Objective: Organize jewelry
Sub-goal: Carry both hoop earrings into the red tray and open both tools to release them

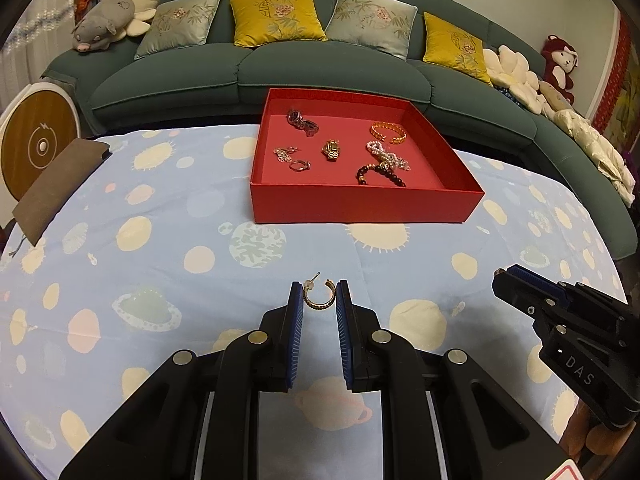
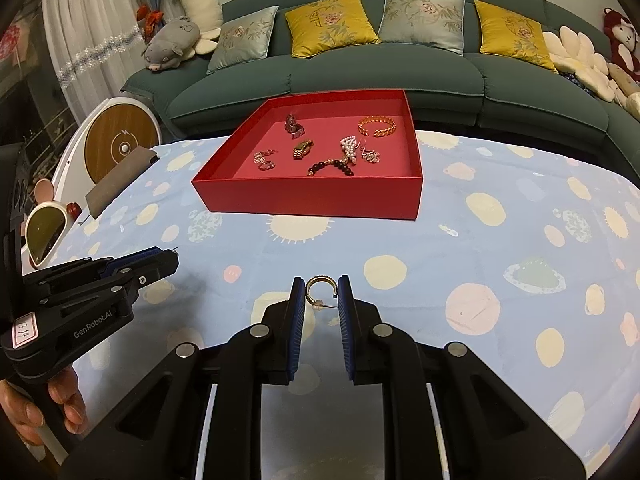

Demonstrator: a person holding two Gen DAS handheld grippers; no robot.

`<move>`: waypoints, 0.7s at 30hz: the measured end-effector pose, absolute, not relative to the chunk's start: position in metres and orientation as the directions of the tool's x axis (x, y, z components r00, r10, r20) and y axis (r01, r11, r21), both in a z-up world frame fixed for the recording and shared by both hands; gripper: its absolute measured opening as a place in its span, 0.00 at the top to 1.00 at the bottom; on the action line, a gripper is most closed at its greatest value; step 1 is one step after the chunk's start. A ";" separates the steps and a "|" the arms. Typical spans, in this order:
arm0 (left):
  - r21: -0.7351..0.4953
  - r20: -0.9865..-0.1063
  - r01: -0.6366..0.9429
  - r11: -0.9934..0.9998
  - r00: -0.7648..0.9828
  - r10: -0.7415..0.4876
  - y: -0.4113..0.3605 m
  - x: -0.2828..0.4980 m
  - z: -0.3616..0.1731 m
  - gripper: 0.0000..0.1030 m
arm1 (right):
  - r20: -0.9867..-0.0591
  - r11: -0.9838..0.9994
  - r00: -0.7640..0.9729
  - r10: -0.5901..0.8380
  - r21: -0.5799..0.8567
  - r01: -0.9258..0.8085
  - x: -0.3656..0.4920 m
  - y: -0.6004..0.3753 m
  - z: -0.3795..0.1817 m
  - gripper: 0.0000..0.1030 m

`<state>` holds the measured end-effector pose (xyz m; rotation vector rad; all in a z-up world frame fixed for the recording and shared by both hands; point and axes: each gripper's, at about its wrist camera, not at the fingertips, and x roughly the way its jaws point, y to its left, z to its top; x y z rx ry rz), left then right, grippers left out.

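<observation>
Two tools: one in each hand, both nearly closed on a small gold earring.

Left wrist view
- Left tool (image 1: 319, 292): jaws narrowly parted, the blue pads pressing on either side of a hoop (image 1: 320, 301).
- Hoop: right at the tips, with its gap facing away from the tool. The post and clear stopper stick up at the left pad. It sits over the blue spotted cloth on the surface (image 1: 160, 280).
- Box (image 1: 360, 208): red and shallow, straight ahead of the tips and well apart from them.
- In the box: a dark watch (image 1: 302, 122) at the far left, a gold watch (image 1: 331, 150) in the middle and a bracelet (image 1: 388, 132) at the far right. Nearer the tool lie pearls (image 1: 384, 152), dark beads (image 1: 380, 174) and a ring (image 1: 300, 165).
- Right tool (image 1: 505, 273): off to the right, with its tips pointing inward. Its fingers lie close together, and from here I cannot tell what is between them.

Right wrist view
- Right tool: jaws narrowly parted, the pads gripping a second hoop (image 2: 320, 285).
- Second hoop: between the tips, with its arc facing away and its post and stopper pointing back toward the tool.
- Box: ahead and slightly left, well apart from the tips.
- Left tool: off to the left, almost closed, with a thin pin poking out at its tip.
- Hand (image 2: 52, 408): wrapped round that tool's handle.
- Sunglasses (image 2: 44, 232): far left, at the edge of the surface.
</observation>
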<state>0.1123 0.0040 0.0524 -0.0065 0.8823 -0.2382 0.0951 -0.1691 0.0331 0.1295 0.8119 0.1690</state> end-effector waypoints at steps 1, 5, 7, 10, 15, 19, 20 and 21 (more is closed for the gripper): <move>-0.099 -0.759 0.200 0.975 0.618 -0.204 0.006 0.113 0.057 0.86 | -0.709 0.978 0.677 0.200 0.180 -0.100 0.096 -0.169 0.034 0.84; -0.083 -0.742 0.195 0.977 0.642 -0.191 0.014 0.119 0.079 0.86 | -0.696 0.976 0.687 0.209 0.188 -0.106 0.098 -0.172 0.047 0.84; -0.080 -0.736 0.192 0.978 0.650 -0.188 0.018 0.128 0.090 0.86 | -0.686 0.977 0.698 0.204 0.183 -0.106 0.099 -0.176 0.056 0.84; -0.071 -0.730 0.196 0.978 0.658 -0.185 0.017 0.145 0.108 0.86 | -0.674 0.976 0.709 0.205 0.196 -0.096 0.109 -0.188 0.071 0.84; -0.022 -0.695 0.194 0.981 0.702 -0.155 0.004 0.177 0.132 0.86 | -0.642 0.982 0.747 0.175 0.173 -0.081 0.138 -0.198 0.098 0.84; -0.046 -0.699 0.174 0.984 0.698 -0.157 -0.002 0.210 0.133 0.86 | -0.621 0.981 0.765 0.171 0.181 -0.073 0.167 -0.201 0.114 0.84; -0.042 -0.699 0.170 0.985 0.699 -0.150 -0.004 0.217 0.131 0.86 | -0.619 0.981 0.767 0.169 0.180 -0.071 0.173 -0.200 0.115 0.84; -0.032 -0.701 0.166 0.986 0.699 -0.141 -0.007 0.224 0.129 0.86 | -0.616 0.982 0.770 0.165 0.176 -0.070 0.180 -0.200 0.116 0.84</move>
